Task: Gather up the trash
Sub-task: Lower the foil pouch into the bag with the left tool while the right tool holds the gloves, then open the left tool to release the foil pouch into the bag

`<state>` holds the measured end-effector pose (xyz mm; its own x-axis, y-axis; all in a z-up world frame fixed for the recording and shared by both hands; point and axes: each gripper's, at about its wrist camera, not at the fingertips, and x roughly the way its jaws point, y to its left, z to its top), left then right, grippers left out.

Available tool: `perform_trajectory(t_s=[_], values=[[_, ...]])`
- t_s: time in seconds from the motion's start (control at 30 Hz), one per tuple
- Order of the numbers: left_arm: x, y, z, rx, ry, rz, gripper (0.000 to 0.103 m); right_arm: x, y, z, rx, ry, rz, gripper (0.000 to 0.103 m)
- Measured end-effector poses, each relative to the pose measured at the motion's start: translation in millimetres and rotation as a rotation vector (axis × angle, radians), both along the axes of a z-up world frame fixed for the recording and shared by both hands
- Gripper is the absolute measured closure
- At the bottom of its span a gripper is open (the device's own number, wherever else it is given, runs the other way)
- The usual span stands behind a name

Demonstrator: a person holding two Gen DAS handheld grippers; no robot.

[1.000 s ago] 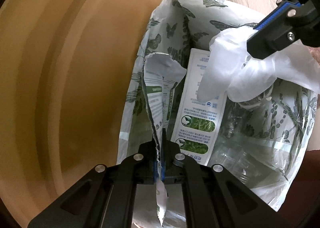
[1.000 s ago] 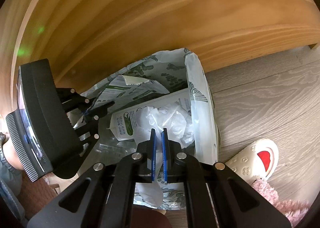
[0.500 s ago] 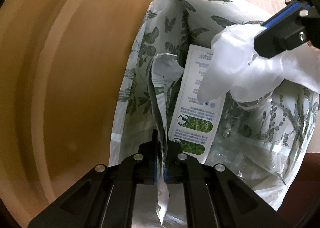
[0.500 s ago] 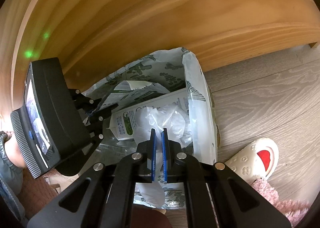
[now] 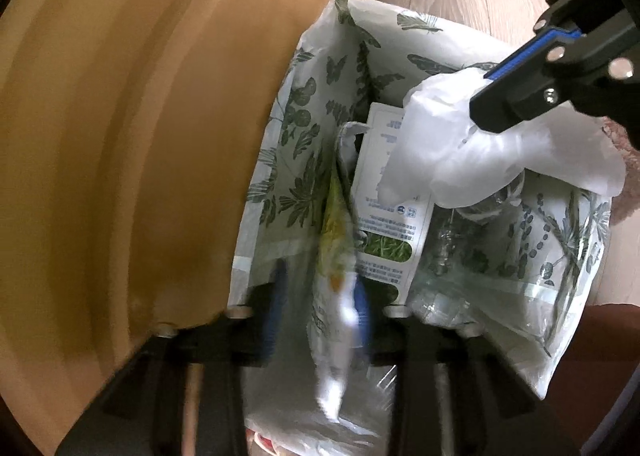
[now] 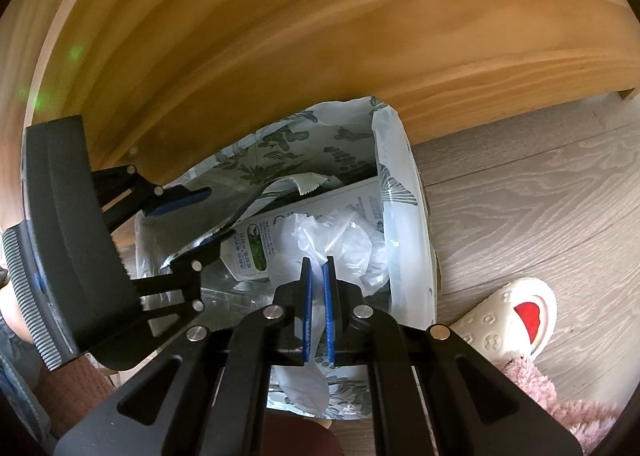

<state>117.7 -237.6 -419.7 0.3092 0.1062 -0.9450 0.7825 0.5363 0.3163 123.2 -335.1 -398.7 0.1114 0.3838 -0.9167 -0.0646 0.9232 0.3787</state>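
- My left claw (image 5: 316, 316) stands open; the torn wrapper (image 5: 336, 256) falls into the printed trash bag (image 5: 296, 159).
- My right claw (image 6: 318, 296) grips the plastic glove (image 6: 332, 232); I should release it low, over the bag's mouth.

Leaf-print trash bag (image 6: 404, 215), apparently wrapper-filled (image 5: 384, 215)

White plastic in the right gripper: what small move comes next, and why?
Probably open the right gripper to drop the white plastic: its jaws are shut on it right above the open leaf-print bag, and the left gripper stands open, its wrapper loose inside the bag.
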Motion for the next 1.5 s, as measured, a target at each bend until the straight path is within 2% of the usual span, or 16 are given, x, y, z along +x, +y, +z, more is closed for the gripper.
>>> perform_trajectory(t_s=[0.27,0.73,1.07,1.17,1.27,1.43,1.5], values=[[3.7,-0.2,4.0,0.007,-0.014,0.009,0.103,-0.3,0.1,-0.3,-0.001,-0.001,0.004,0.098],[14.3,3.4,-26.3,0.024,0.045,0.028,0.103,-1.2,-0.2,-2.3,-0.010,0.012,0.002,0.098],[11.4,4.5,-14.7,0.010,0.057,0.037,0.099,0.8,5.7,-1.8,-0.030,0.005,0.013,0.098],[9.6,5.6,-10.7,0.000,0.056,0.041,0.095,0.1,7.7,-0.8,-0.037,0.003,0.018,0.098],[5.9,5.1,-5.3,-0.012,0.046,0.041,0.083,-0.5,9.0,-0.1,-0.041,-0.002,0.020,0.098],[-1.1,4.9,2.5,-0.020,0.030,0.033,0.080,-3.0,11.9,2.2,-0.051,-0.012,0.030,0.097],[-4.0,6.0,5.0,-0.023,0.022,0.034,0.076,-4.0,13.4,1.2,-0.058,-0.015,0.032,0.098]])
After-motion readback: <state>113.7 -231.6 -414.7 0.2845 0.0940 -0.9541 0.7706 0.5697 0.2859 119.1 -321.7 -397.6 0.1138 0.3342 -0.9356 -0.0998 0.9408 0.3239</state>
